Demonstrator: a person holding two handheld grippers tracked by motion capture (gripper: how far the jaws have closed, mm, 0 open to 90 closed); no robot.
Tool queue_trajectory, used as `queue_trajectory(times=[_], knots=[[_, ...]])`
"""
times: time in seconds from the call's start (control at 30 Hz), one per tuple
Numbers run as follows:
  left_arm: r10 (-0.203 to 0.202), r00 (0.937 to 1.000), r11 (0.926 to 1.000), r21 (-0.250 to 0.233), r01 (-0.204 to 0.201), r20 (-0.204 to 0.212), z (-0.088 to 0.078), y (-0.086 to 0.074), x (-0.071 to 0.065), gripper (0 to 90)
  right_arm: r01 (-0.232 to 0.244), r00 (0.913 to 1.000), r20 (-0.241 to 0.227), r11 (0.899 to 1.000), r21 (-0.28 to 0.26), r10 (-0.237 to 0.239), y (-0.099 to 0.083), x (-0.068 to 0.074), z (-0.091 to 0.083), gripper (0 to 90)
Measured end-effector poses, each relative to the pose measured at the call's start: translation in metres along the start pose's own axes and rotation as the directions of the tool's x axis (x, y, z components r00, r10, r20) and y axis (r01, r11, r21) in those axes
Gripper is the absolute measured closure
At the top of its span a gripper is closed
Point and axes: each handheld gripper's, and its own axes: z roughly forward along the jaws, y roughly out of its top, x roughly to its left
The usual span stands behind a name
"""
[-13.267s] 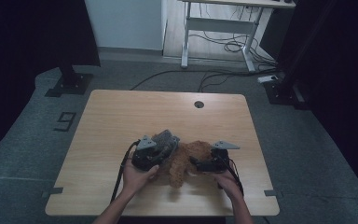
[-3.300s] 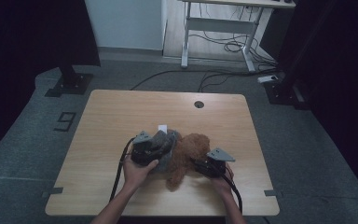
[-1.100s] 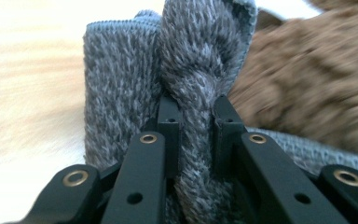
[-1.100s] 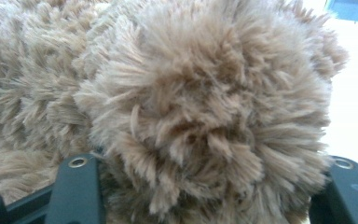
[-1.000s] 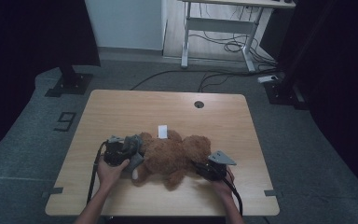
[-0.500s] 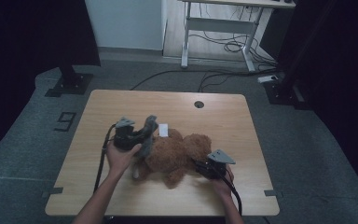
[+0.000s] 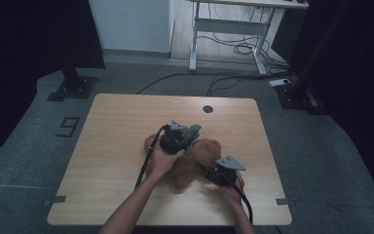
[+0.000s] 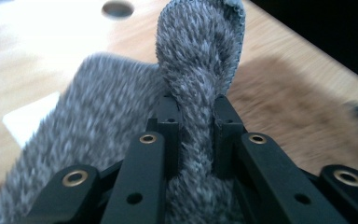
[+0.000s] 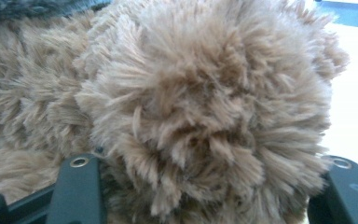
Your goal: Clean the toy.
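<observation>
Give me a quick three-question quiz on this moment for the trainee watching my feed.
1. True or false: the left tongs are shut on a fold of grey knit fabric.
2. What fills the gap of the right tongs? A) a white card B) the brown plush toy C) a cable
3. Fill in: the round hole sits near the table's ___ edge.

Key: 1 true; 2 B; 3 far

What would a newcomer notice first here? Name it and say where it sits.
A brown plush bear lies on the near half of the wooden table, with both of the person's hands on it. The left gripper pinches a fold of grey knitted fabric over the bear. The right gripper is pressed against a tuft of the bear's fur at its near right side.
</observation>
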Motion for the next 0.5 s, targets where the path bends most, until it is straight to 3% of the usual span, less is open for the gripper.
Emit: queue_trajectory(times=[0.07,0.13,0.23,0.33,0.5], knots=[[-0.011,0.9999,0.9999,-0.009,0.011,-0.002,-0.008,-0.005,0.007,77.2,0.010,1.0000,-0.003,1.000,0.002,-0.010,0.000,0.001,-0.001,36.5],[-0.011,0.9991,0.9997,-0.020,0.010,-0.042,-0.017,-0.009,0.015,77.2,0.007,1.0000,-0.005,1.000,0.002,-0.007,-0.001,0.001,-0.002,36.5],[-0.042,0.9974,0.9989,-0.025,0.040,-0.059,-0.031,-0.020,0.032,77.3,0.012,0.9999,-0.006,1.000,0.002,-0.012,-0.002,0.001,-0.003,36.5],[-0.051,0.9934,0.9985,-0.025,0.049,-0.103,-0.041,-0.033,0.046,77.3,0.010,0.9999,-0.004,1.000,0.004,-0.010,-0.002,0.001,-0.003,36.5],[-0.087,0.9893,0.9960,-0.031,0.084,-0.117,-0.049,-0.052,0.061,77.6,0.012,0.9999,0.001,1.000,0.002,-0.012,-0.002,0.003,-0.003,36.6]])
